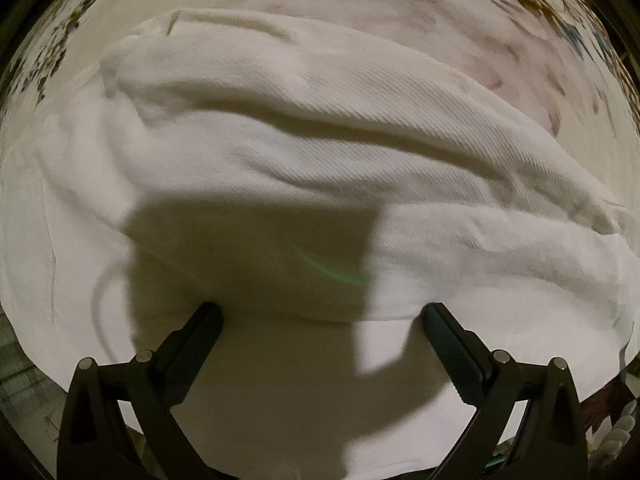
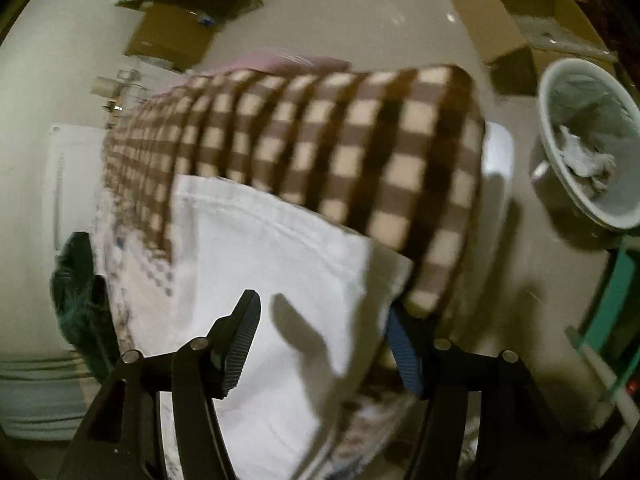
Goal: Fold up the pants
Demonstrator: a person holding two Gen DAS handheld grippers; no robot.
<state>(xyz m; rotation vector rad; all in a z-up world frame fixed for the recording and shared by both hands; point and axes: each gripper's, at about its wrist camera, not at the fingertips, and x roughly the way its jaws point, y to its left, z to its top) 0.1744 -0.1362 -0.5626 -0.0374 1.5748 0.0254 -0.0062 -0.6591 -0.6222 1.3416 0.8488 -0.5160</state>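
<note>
Home interior, most likely a bedroom or lived-in spare room. Brown-and-cream checked blanket [image 2: 320,152] over a bed-like surface at centre, with floral-print bedding [image 1: 56,40] at the 10 o'clock edge of the left wrist view. Pale hard floor [image 2: 360,12]. Cardboard boxes [image 2: 500,28] at 1 and 11 o'clock; lined waste bin [image 2: 588,140] holding crumpled paper at 3 o'clock. Domestic clutter throughout.

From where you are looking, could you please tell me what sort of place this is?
Probably a bedroom or spare room at home: white pants lie by a brown-and-cream checked blanket on what looks like a bed, with open cardboard boxes and a lined white waste bin on the floor.
</note>
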